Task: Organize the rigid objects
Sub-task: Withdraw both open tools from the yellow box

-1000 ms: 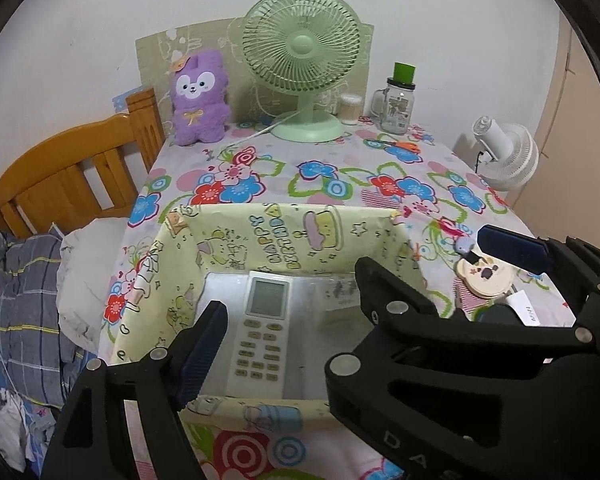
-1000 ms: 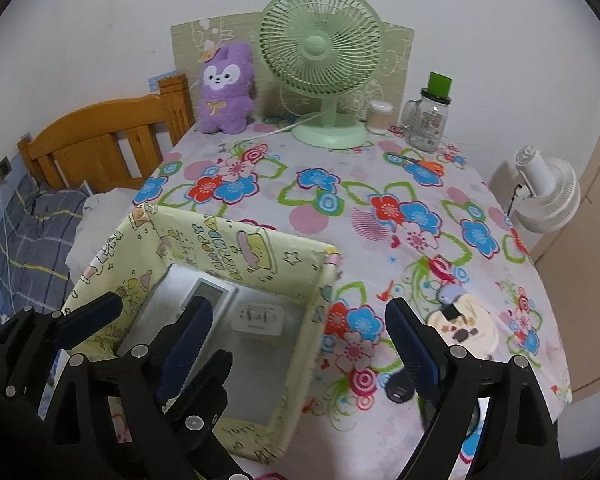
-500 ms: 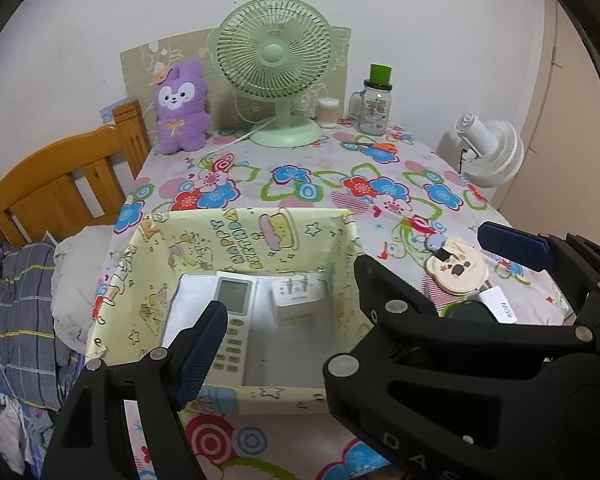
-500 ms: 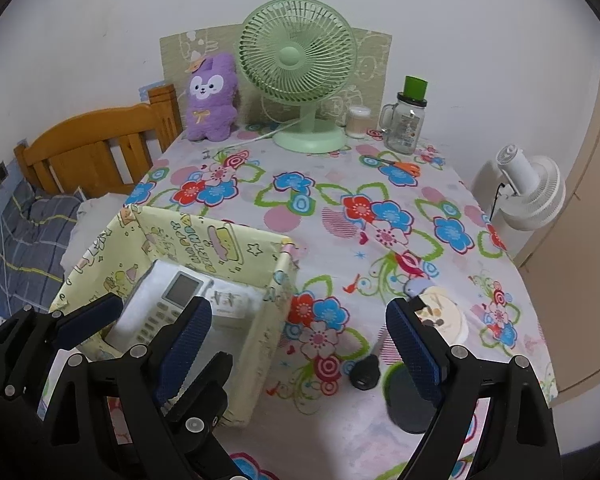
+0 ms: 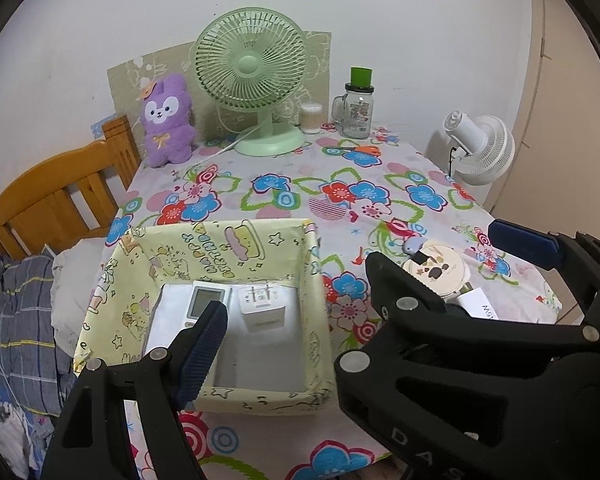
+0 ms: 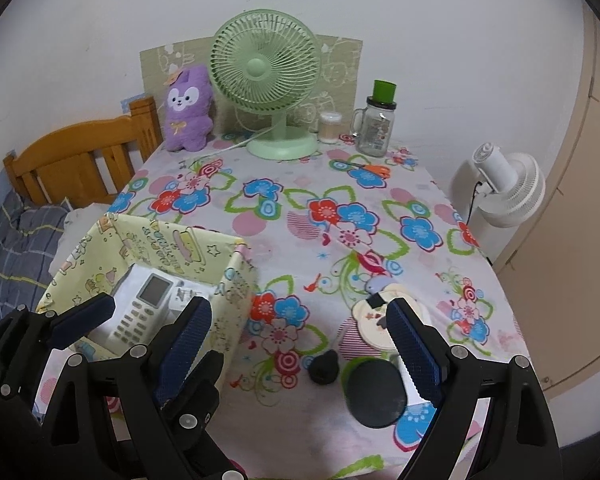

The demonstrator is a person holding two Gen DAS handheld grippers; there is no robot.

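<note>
Flower-print tablecloth [image 6: 340, 184] under everything, white wall behind. Left gripper [image 5: 364, 292] tilted down above yellow fabric box [image 5: 308, 344], fingers spread, nothing between. Right gripper [image 6: 300, 344] angled down likewise, fingers apart, empty, over round cream compact [image 6: 374, 320], small black lump [image 6: 324, 366], black disc [image 6: 376, 394]. White remote [image 5: 202, 302], white adapter [image 5: 262, 310] inside box.

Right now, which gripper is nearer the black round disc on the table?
Right. The right gripper hangs just above the black disc; the left gripper sits over the yellow box, farther away.
</note>
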